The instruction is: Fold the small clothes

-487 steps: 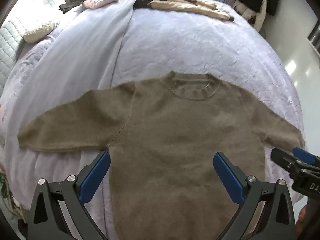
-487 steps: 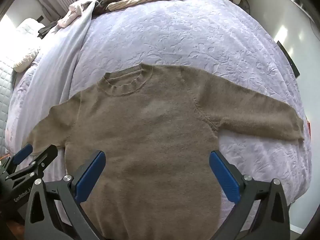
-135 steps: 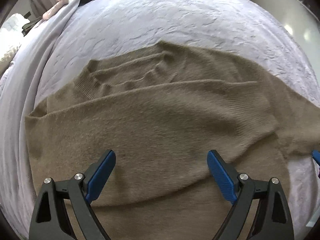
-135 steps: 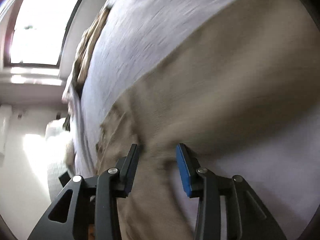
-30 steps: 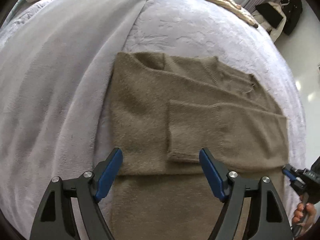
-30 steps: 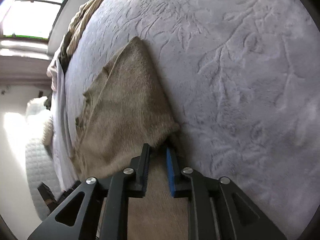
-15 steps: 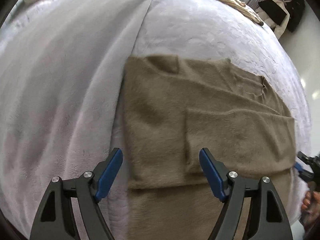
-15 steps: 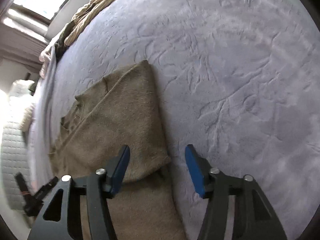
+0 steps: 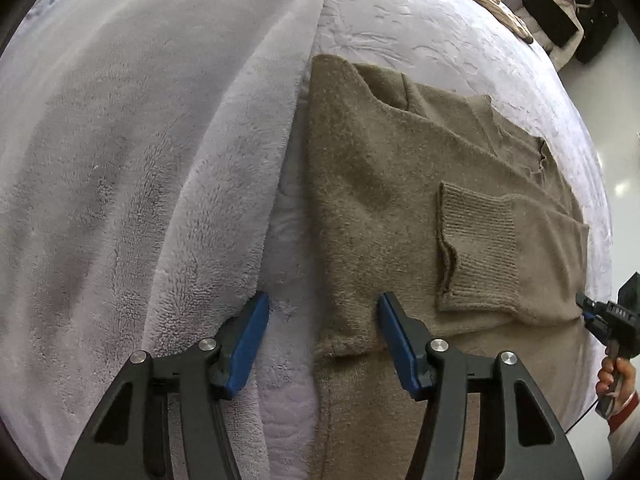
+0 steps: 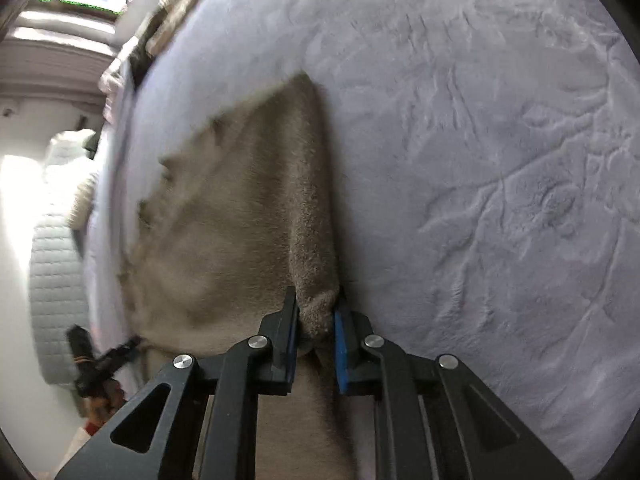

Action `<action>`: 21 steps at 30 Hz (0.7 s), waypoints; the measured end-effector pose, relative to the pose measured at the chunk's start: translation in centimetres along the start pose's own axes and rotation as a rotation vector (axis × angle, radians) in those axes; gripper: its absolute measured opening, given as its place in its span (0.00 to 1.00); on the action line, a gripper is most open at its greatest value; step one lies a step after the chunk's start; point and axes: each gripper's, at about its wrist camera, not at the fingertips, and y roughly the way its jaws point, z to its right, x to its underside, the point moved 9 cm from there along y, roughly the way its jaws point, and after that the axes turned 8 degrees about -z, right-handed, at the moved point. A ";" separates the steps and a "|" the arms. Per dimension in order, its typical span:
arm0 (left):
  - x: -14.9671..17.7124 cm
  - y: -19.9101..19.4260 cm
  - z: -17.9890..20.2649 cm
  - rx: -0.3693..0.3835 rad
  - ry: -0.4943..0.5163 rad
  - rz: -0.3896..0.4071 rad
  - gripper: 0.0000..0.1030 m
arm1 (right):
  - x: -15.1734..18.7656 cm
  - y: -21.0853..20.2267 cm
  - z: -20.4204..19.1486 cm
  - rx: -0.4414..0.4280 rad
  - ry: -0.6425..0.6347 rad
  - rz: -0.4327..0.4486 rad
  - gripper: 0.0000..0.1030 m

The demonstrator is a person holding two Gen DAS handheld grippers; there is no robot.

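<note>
Across my left wrist view the brown sweater lies on the bed, ribbed cuff folded onto it; my left tongs gape over its left edge. Only the right view shows my right tongs clamped on the sweater's right edge, lower centre.

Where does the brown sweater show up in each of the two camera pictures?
Left wrist view: the sweater fills the centre and right, its folded left corner between the open left gripper.
Right wrist view: the sweater runs up the centre-left, its right edge pinched in the right gripper.
Shared landmark: the embossed lavender bedspread beside it.
</note>
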 end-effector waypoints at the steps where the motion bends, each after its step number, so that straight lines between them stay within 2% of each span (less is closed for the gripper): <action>1: 0.1 -0.2 0.1 0.020 -0.008 -0.002 0.50 | 0.0 0.2 0.1 -0.007 0.017 0.007 0.17; 3: 0.2 -0.2 0.9 0.110 -0.041 -0.026 0.48 | 0.2 0.1 0.2 -0.024 0.052 0.031 0.17; 4: 0.3 -0.2 1.6 0.156 -0.047 -0.036 0.48 | 0.3 -0.1 0.2 -0.033 0.062 0.038 0.21; 5: 0.2 -0.2 2.1 0.180 -0.040 -0.043 0.48 | 0.5 -0.2 0.2 -0.036 0.070 0.040 0.22; 6: 0.1 -0.1 2.5 0.166 -0.018 -0.042 0.48 | 0.8 -0.4 0.1 -0.037 0.069 0.039 0.22; 7: -0.1 0.0 2.8 0.141 0.007 -0.036 0.38 | 0.9 -0.5 0.1 -0.033 0.067 0.037 0.22; 8: -0.3 0.0 3.0 0.113 0.025 -0.022 0.22 | 1.1 -0.5 0.1 -0.026 0.067 0.034 0.22; 9: -0.5 -0.1 3.1 0.115 0.027 -0.022 0.15 | 1.2 -0.6 0.2 -0.024 0.072 0.035 0.22; 11: -1.0 -1.1 2.7 0.138 0.014 0.025 0.12 | 1.5 -1.0 0.1 -0.026 0.090 0.045 0.23; 13: -1.2 -1.9 2.0 0.120 0.041 0.075 0.09 | 1.7 -1.1 0.0 -0.018 0.082 0.046 0.23; 16: -1.0 -0.4 0.8 0.087 0.052 0.040 0.09 | 1.9 -0.8 -0.2 0.000 0.063 0.043 0.23; 21: -0.8 -1.0 1.1 0.029 0.055 0.068 0.09 | 2.0 -1.1 -0.3 0.017 0.076 0.065 0.24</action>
